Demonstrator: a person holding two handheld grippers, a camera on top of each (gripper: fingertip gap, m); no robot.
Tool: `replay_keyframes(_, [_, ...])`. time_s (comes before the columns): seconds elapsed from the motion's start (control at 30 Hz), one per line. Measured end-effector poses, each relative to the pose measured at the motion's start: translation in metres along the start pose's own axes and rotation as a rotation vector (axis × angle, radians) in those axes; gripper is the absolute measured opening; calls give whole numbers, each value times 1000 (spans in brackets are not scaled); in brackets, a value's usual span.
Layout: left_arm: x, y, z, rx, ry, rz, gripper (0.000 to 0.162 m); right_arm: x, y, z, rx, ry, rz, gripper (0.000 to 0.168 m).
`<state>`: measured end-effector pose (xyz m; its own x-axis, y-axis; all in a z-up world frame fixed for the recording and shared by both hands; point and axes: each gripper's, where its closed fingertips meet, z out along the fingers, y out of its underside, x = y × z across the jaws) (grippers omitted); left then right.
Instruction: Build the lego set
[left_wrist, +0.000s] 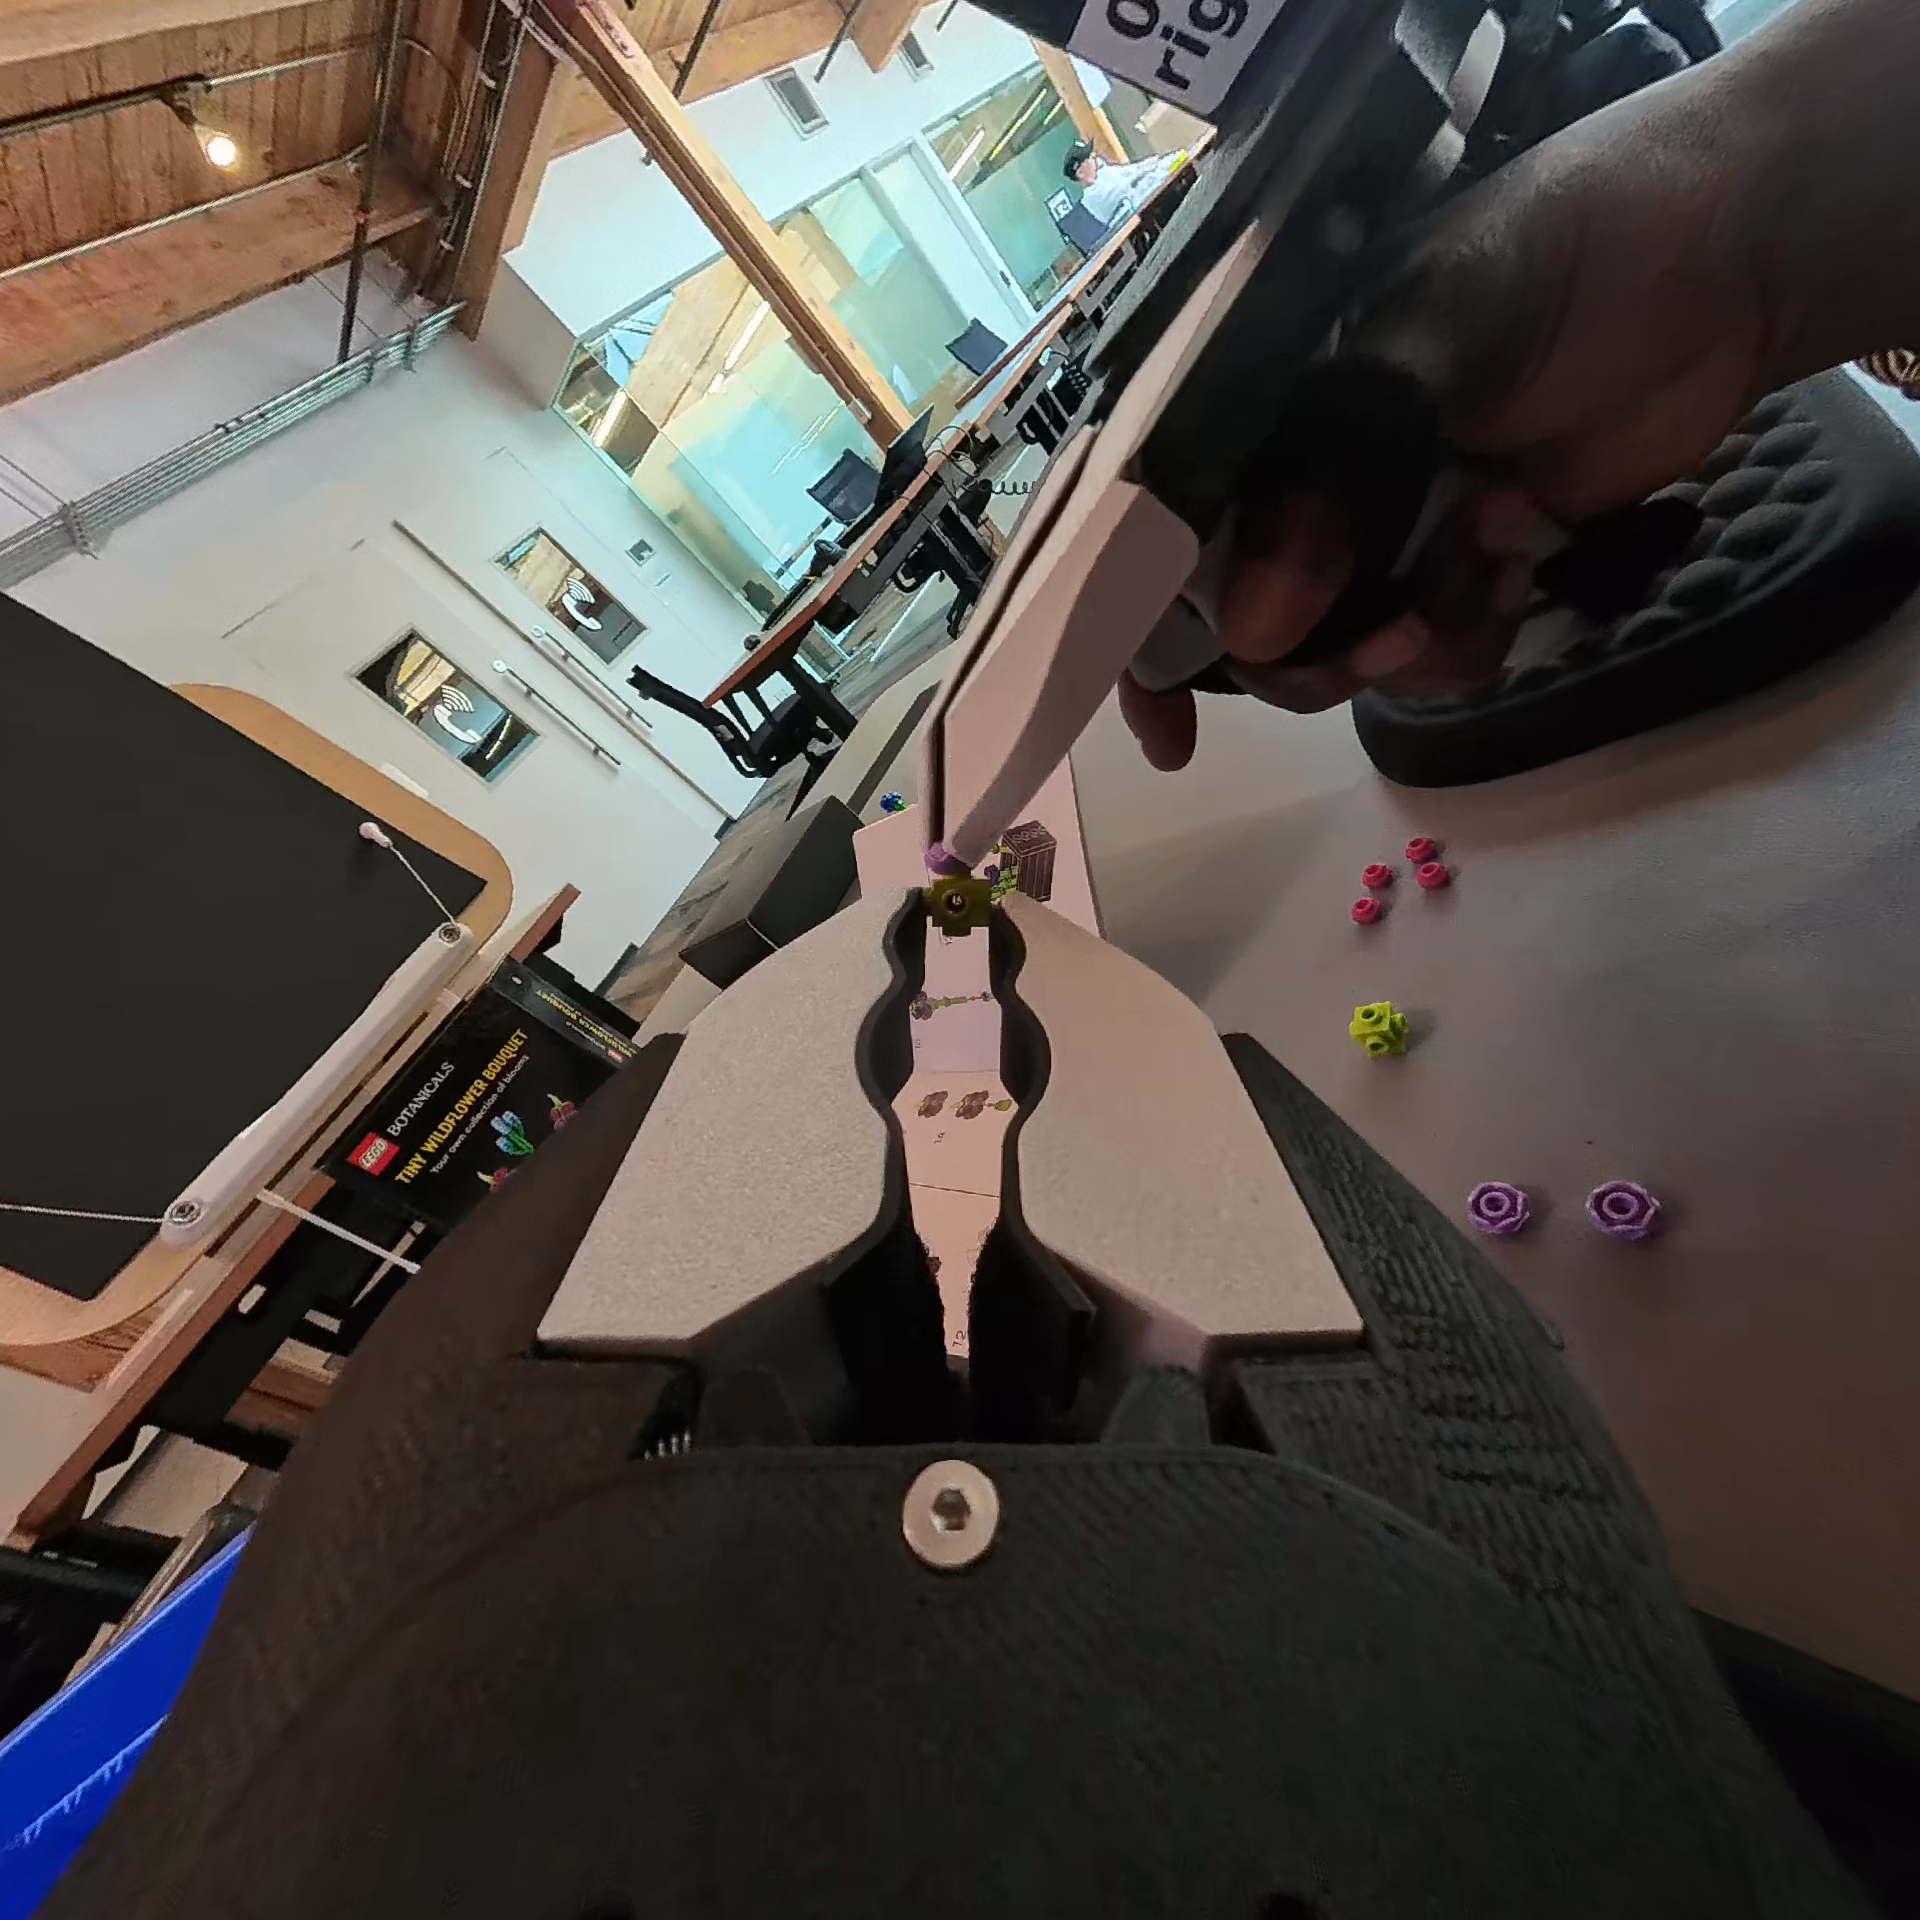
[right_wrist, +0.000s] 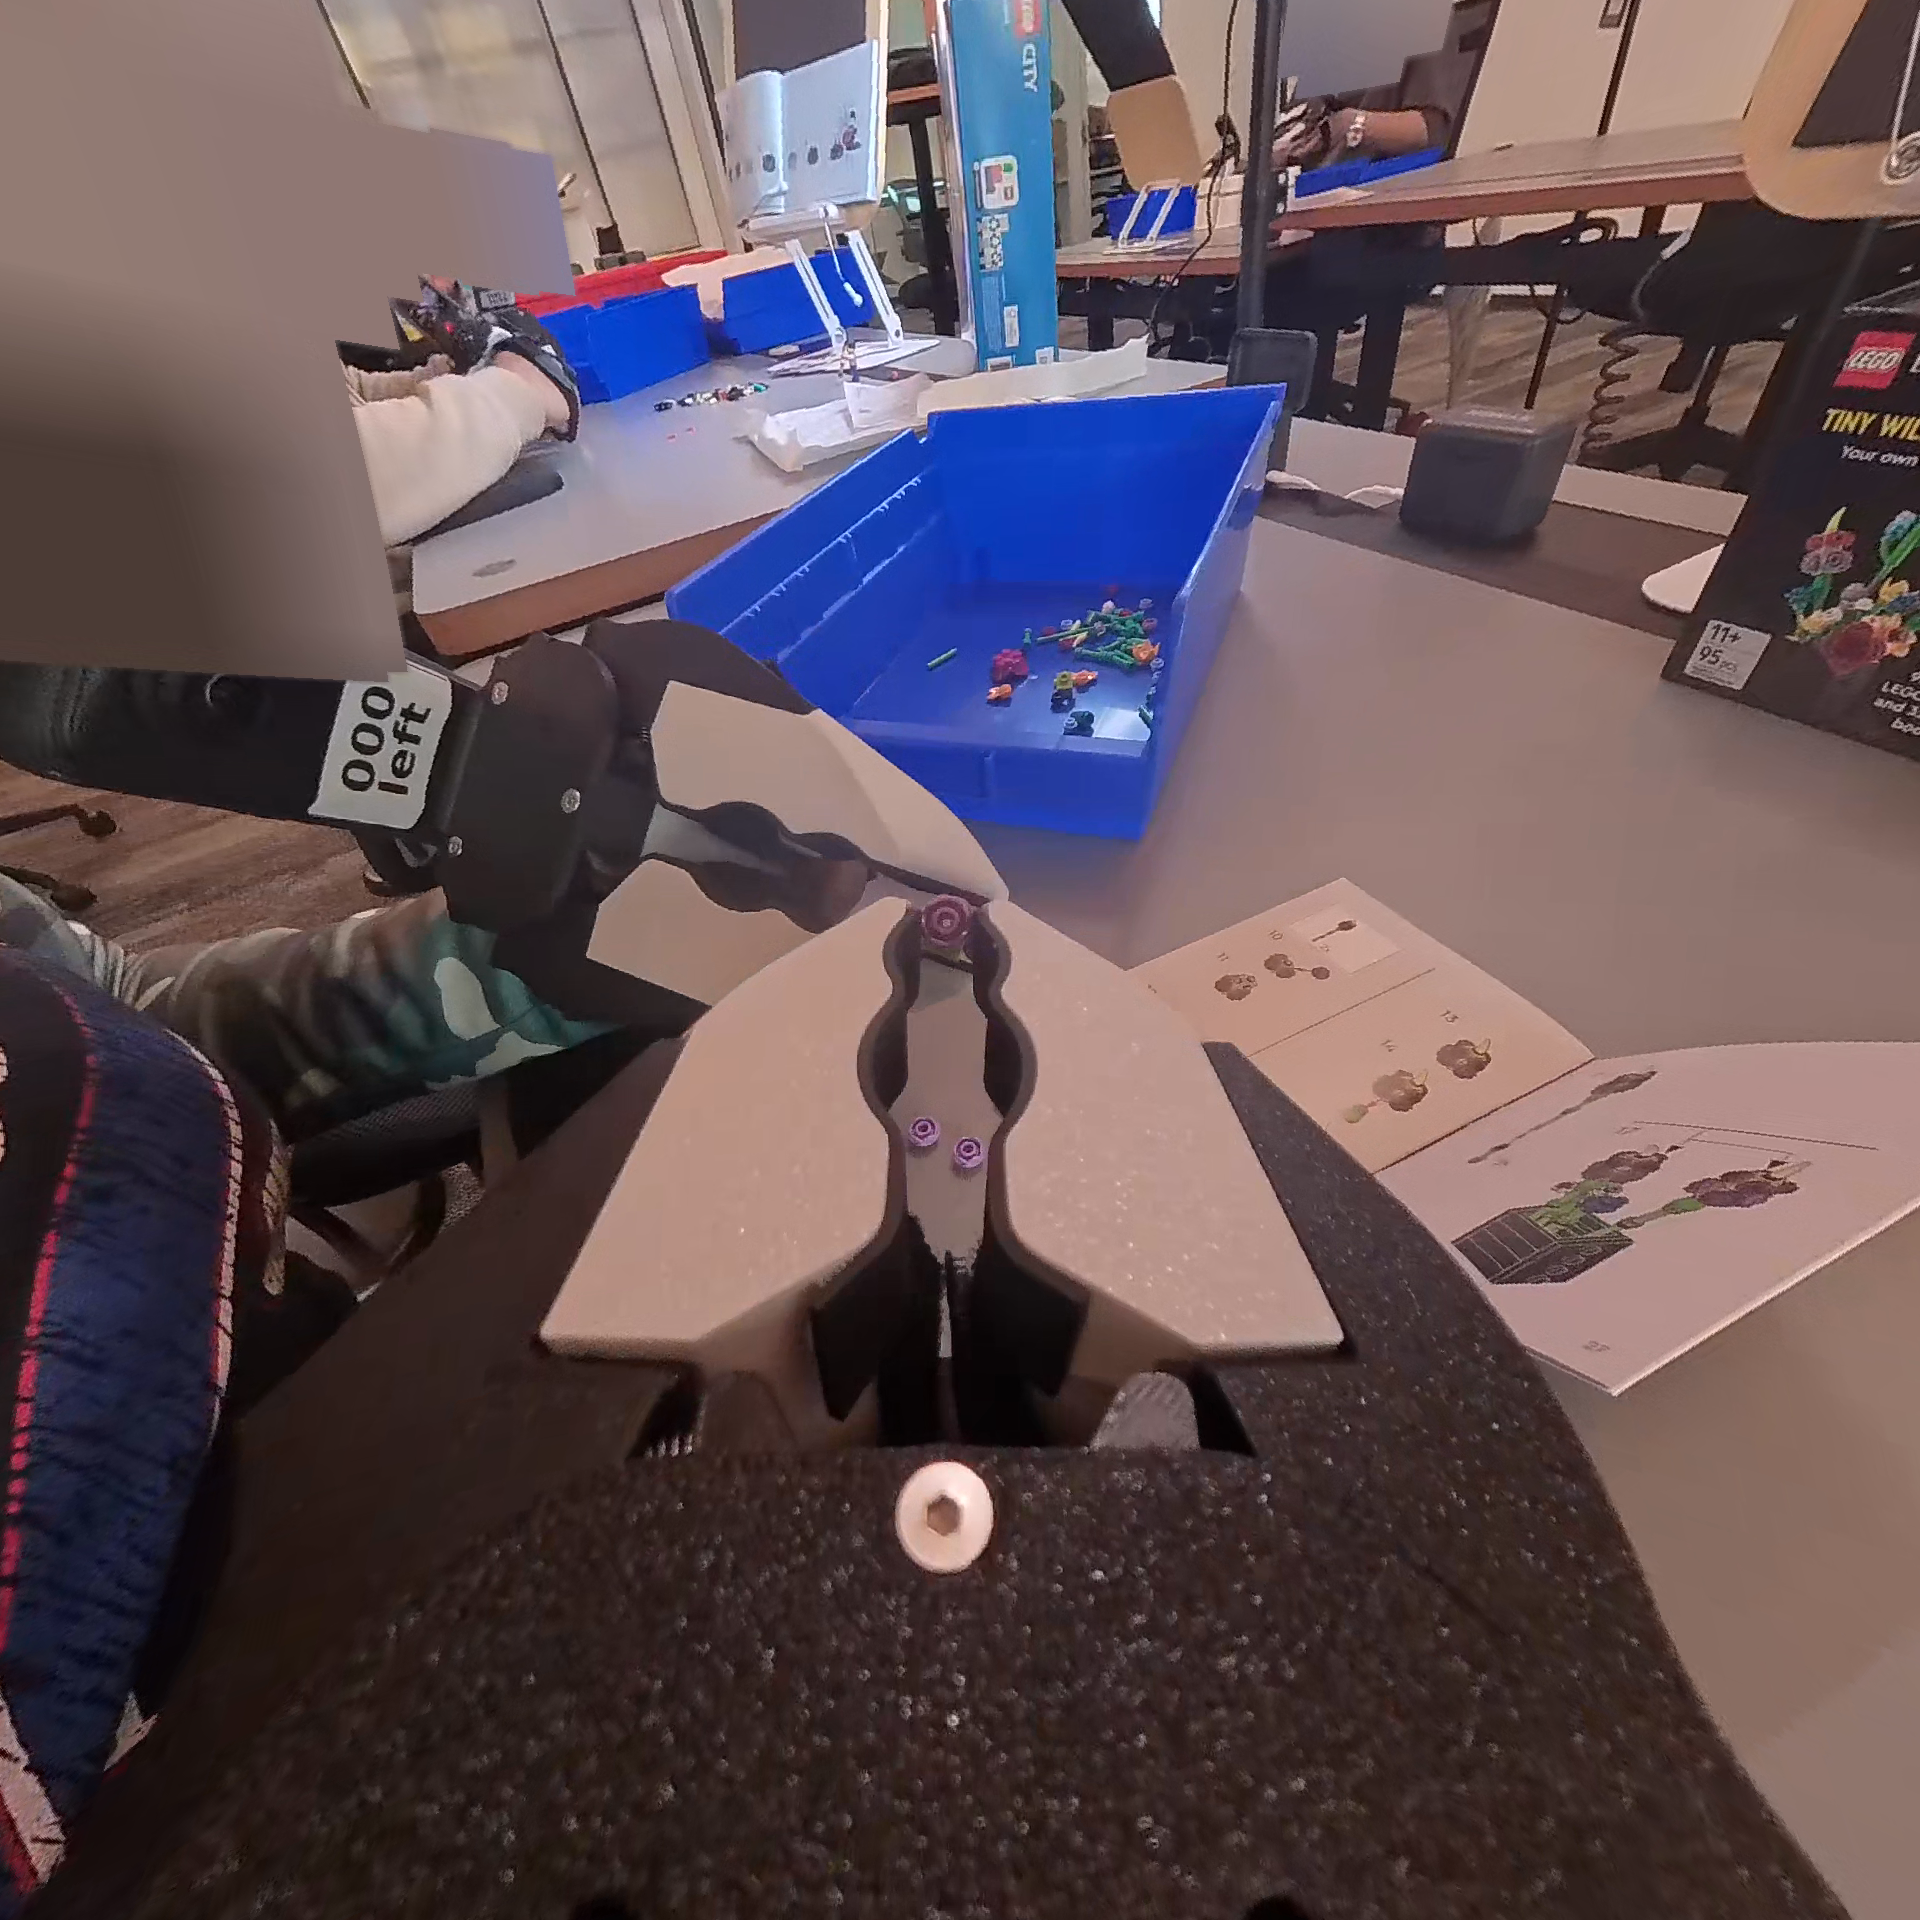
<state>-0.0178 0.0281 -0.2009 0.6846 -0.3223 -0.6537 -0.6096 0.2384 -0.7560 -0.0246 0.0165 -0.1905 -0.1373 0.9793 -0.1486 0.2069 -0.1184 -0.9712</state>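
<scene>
My left gripper (left_wrist: 958, 906) is shut on a small lime-green studded piece (left_wrist: 956, 904) and holds it above the table. My right gripper (right_wrist: 948, 925) is shut on a purple flower piece (right_wrist: 948, 921), which meets the green piece from above in the left wrist view (left_wrist: 940, 858). The right gripper also shows there, reaching in from the upper right, held by a hand (left_wrist: 1558, 416). The left gripper shows in the right wrist view (right_wrist: 977, 883), coming in from the left. Loose on the table lie two purple flowers (left_wrist: 1498, 1207), another lime-green piece (left_wrist: 1380, 1029) and several small pink round pieces (left_wrist: 1403, 878).
A blue bin (right_wrist: 1039, 499) with several small coloured pieces stands behind the grippers. An open instruction booklet (right_wrist: 1455, 1091) lies to the right. The black set box (right_wrist: 1829, 520) stands at the far right. A black chair (left_wrist: 1714, 582) is close to the table edge.
</scene>
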Motion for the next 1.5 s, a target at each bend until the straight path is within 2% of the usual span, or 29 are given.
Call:
replay_keyframes(0.33, [2, -1, -1, 2, 9, -12, 11, -2, 1, -1, 10, -7, -11, 9])
replay_keyframes(0.7, [1, -7, -2, 70, 62, -254, 10, -3, -5, -1, 224, -29, 123, 9])
replay_keyframes(0.93, [3, -2, 0, 46, 88, -340, 9, 1, 2, 0, 252, 21, 115, 9])
replay_keyframes(1.4, [8, -2, 0, 34, 90, -242, 9, 0, 8, -1, 242, 36, 113, 10])
replay_keyframes(1.5, [5, -3, 6, 32, 57, -227, 12, 4, 1, -5, 279, 22, 129, 9])
